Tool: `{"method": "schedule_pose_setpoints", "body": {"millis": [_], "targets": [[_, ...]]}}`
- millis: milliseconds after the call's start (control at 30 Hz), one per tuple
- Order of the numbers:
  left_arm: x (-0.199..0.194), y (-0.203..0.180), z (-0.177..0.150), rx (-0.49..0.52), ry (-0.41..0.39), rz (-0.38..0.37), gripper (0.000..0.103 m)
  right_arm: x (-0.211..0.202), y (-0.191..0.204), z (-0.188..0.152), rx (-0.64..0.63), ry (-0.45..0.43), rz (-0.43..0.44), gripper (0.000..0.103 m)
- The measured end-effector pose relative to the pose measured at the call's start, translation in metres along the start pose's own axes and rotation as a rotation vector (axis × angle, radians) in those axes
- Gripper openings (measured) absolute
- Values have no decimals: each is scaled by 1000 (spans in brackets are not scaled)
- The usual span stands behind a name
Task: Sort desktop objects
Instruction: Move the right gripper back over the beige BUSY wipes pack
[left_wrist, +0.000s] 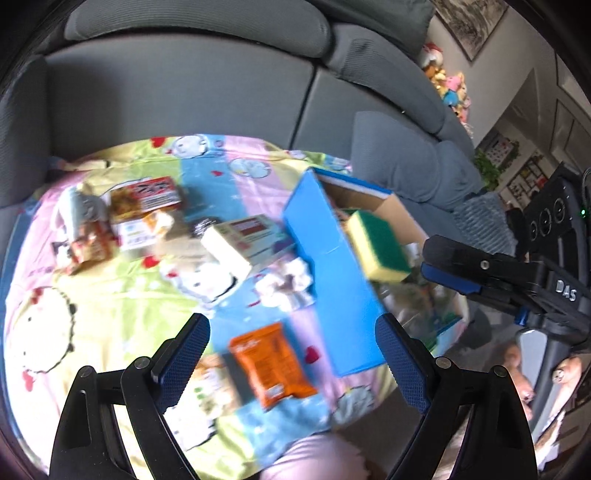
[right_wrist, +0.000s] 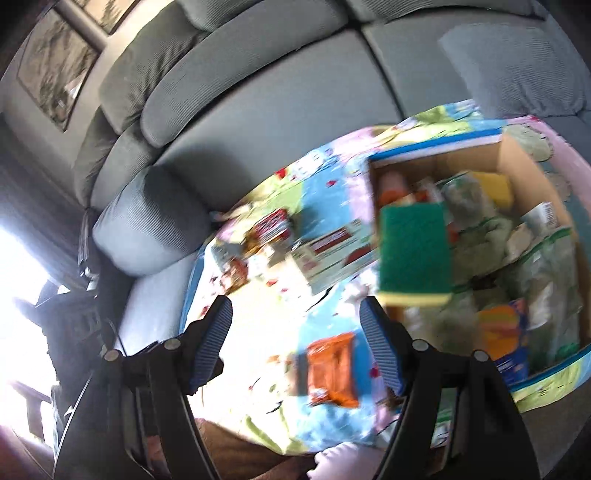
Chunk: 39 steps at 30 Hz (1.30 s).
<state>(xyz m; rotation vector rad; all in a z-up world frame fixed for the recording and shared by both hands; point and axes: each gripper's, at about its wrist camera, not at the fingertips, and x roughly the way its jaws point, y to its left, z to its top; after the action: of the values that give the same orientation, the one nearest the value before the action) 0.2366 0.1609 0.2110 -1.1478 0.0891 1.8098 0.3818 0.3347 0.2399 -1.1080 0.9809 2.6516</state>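
A green and yellow sponge (right_wrist: 413, 254) shows blurred over the left rim of the open cardboard box (right_wrist: 517, 158), clear of my right gripper's fingers. My right gripper (right_wrist: 295, 347) is open with nothing between its pads. The left wrist view has the same sponge (left_wrist: 380, 247) over the box's blue flap (left_wrist: 325, 258), with the right gripper (left_wrist: 439, 258) just to its right. My left gripper (left_wrist: 291, 354) stands open above the cartoon-print cloth (left_wrist: 122, 306). An orange snack packet (left_wrist: 273, 365) lies on the cloth below its fingers. The box holds several green bags and another yellow sponge (right_wrist: 495, 188).
On the cloth lie a white carton (left_wrist: 240, 243), crumpled tissue (left_wrist: 288, 284) and several snack packets (left_wrist: 144, 206). A grey sofa (left_wrist: 184, 92) with a loose cushion (left_wrist: 406, 158) rises behind the table. A person's pink-clad knee (left_wrist: 314, 458) is at the near edge.
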Motion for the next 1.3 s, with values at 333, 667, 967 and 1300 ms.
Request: {"method": "schedule_pose_setpoints", "body": {"millis": [333, 667, 967, 1300], "targets": [[3, 54, -49, -77, 44, 69, 91, 74, 42, -52, -70, 189, 81, 72], [20, 74, -77, -58, 71, 120, 91, 129, 55, -85, -55, 297, 67, 72], [48, 91, -95, -99, 144, 112, 91, 162, 50, -96, -36, 353, -6, 73], [63, 92, -97, -124, 163, 71, 91, 186, 47, -110, -53, 421, -26, 68]]}}
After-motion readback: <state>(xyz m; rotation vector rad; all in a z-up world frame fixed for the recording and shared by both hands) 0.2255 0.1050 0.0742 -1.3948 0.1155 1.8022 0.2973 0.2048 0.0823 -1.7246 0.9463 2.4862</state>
